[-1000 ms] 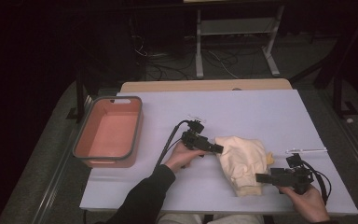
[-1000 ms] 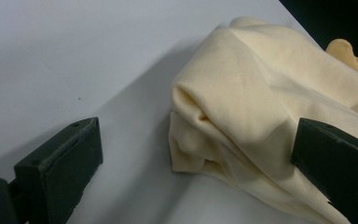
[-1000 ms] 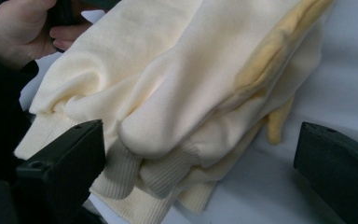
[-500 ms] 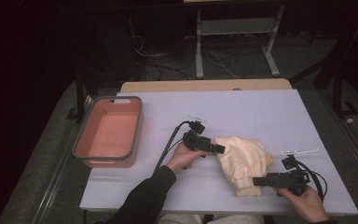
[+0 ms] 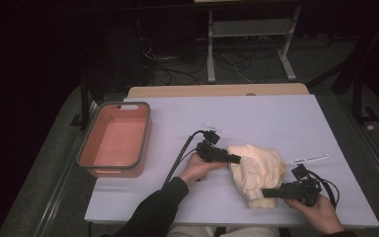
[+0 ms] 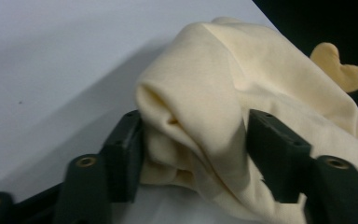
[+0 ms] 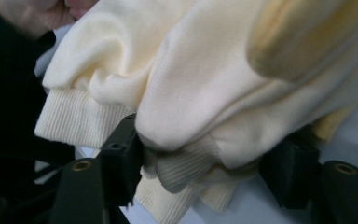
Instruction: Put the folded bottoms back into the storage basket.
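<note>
Both sets of jaws have just been closing since the earlier frame, and our right hand-held gripper (image 5: 265, 193) has slid in from the right under the near edge of the cream sweater (image 5: 255, 170), which lies bunched on the tabletop (image 5: 276, 118) between our two hands. Our left hand-held gripper (image 5: 236, 159) sits at the garment's far-left edge; in the left gripper view a rolled fold fills the gap from pad to pad, so we judge it pinching the cloth lightly. In the right gripper view the ribbed hem (image 7: 186, 170) touches one jaw, while the other is hidden behind the cloth, so we cannot tell whether that grip is complete. To do this well, we should finish closing on single, firm folds, then lift both sides evenly, keeping loose layers from slipping out. An orange bin (image 5: 116, 140) waits well apart at the left.
</note>
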A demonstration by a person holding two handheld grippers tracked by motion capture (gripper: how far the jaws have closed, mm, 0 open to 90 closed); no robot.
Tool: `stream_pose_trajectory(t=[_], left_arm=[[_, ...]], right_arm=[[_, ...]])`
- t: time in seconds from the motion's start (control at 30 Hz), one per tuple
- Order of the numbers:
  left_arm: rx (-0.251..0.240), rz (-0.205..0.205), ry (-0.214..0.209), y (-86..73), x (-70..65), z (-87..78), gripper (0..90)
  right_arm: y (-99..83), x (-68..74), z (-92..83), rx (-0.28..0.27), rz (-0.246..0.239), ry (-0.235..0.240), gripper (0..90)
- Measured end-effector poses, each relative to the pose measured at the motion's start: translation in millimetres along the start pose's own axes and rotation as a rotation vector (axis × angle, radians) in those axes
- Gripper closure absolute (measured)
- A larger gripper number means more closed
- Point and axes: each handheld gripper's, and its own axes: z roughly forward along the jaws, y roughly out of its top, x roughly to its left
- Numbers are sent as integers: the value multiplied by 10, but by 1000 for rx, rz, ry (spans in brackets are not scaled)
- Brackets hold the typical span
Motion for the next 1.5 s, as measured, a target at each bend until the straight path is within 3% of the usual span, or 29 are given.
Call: stream_pose_trajectory(t=[0.1,0.17,0.3,0.43,0.93,1.5], left_arm=[[-6,-13,0,-2,11,-1,518],[-16,5,10,-3,1,-7,564],[-32,60,39,5,-58,-17,653],[-47,85,54,22,-102,-48,690],[-91,92,31,86,-164,-181,701],[-122,133,26,174,-268,-314,700]], right_arm=[[26,27,19,10,-57,-1,465],[33,50,17,8,-77,-2,508],[38,90,15,-3,-92,-3,558],[39,95,-8,-19,-91,17,579],[46,150,-70,-69,-117,37,584],[66,229,-145,-114,-154,33,584]])
